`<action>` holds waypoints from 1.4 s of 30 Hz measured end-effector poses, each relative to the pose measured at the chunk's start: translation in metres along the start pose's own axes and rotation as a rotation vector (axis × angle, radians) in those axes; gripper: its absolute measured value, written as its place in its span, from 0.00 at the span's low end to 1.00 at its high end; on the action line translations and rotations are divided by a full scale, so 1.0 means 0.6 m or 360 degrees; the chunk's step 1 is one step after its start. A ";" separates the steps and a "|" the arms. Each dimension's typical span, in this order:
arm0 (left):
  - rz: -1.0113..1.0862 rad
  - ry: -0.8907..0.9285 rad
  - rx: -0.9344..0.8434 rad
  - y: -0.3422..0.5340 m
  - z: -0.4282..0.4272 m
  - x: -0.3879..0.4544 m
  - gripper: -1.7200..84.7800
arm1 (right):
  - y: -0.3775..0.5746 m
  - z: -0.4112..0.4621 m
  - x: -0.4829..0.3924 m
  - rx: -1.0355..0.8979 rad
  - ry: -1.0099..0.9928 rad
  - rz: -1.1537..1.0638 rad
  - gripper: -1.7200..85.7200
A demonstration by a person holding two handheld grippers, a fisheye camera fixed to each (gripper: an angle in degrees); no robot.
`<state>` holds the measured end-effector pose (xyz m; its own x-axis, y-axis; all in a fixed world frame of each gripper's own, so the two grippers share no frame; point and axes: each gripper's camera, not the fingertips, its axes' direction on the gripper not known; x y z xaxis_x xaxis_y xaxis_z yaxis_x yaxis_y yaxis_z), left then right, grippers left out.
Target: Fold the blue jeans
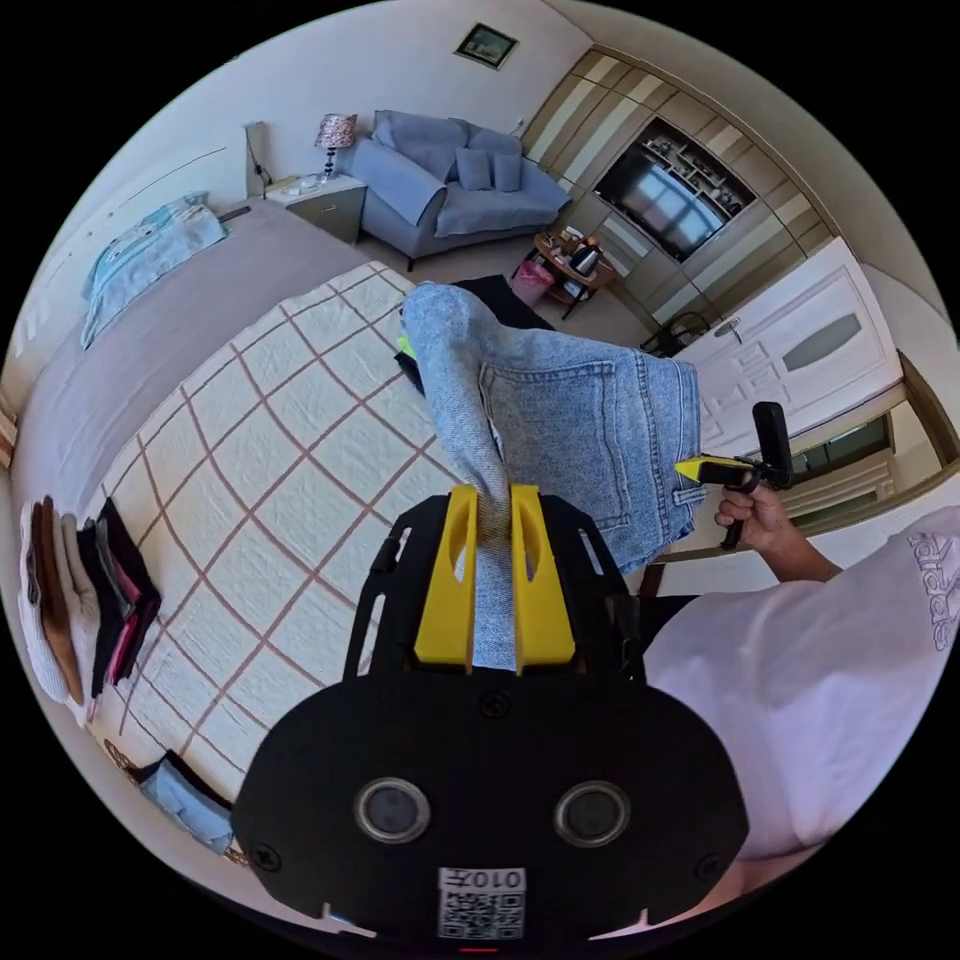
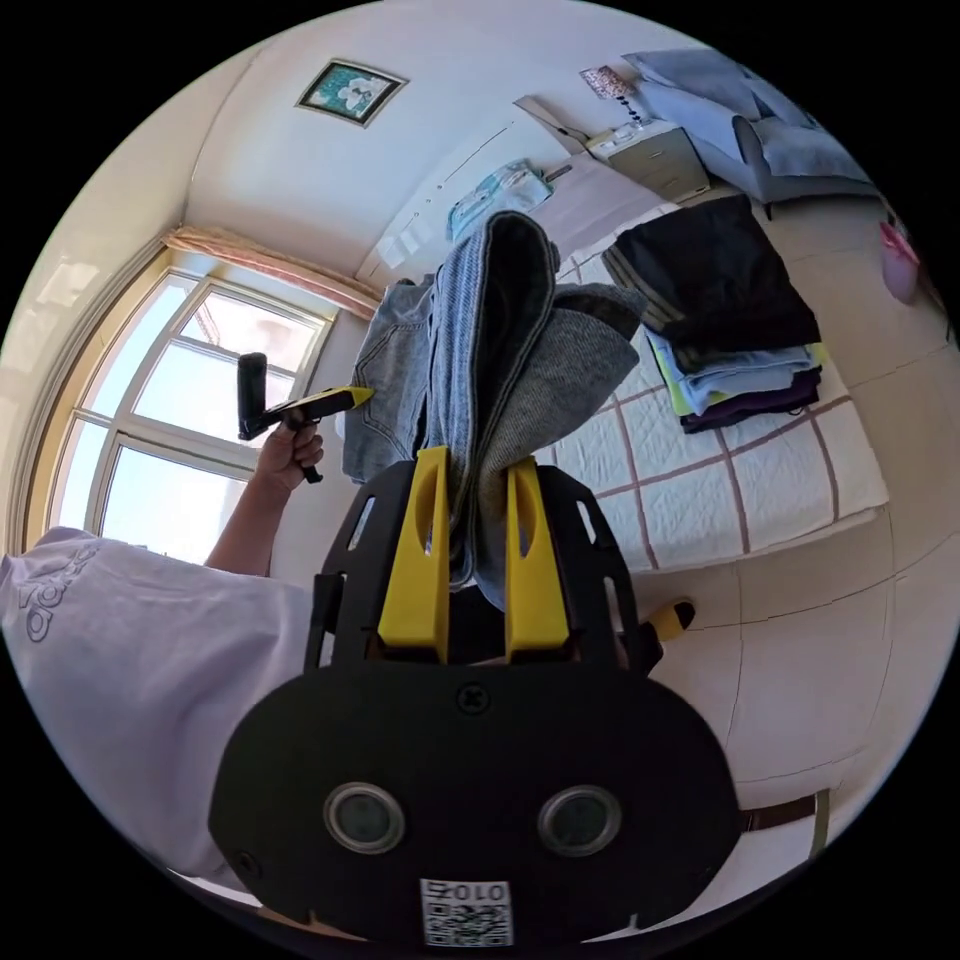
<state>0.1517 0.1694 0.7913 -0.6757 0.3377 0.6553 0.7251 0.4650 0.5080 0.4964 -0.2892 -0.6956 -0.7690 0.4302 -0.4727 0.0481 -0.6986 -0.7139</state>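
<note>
Two claws (yellow-jawed), left claw and right claw, gripping jeans

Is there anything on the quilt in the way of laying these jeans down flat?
Not in the middle: the jeans hang from both claws, left claw and right claw, above open quilt. Folded clothes sit along its edges only.

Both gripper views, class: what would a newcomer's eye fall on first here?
Light blue denim jeans hang in mid-air above the white quilted bed with brown checks, pinched between the left yellow tongs and the right yellow tongs. A stack of folded dark and pastel clothes sits near the bed's edge.
</note>
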 end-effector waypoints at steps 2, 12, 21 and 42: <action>0.0116 0.0008 -0.0041 -0.110 -0.016 0.033 0.09 | 0.026 -0.001 0.040 0.0064 -0.0013 0.0076 0.12; 0.0674 0.0087 -0.0290 -0.639 -0.047 0.088 0.10 | 0.032 0.046 0.238 0.0424 -0.0162 0.0505 0.12; 0.1127 0.0150 -0.0447 -1.122 -0.063 0.150 0.10 | 0.002 0.105 0.422 0.0873 -0.0285 0.0671 0.13; 0.0972 0.0079 -0.0787 -1.189 0.153 0.094 0.10 | 0.080 0.195 0.726 0.0622 0.0025 0.1058 0.12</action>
<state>-0.4160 -0.0680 0.4142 -0.1400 0.3739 0.9169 0.9491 -0.2133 0.2319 0.0889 -0.2021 -0.8755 -0.6479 -0.1447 -0.7479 0.2658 -0.9630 -0.0440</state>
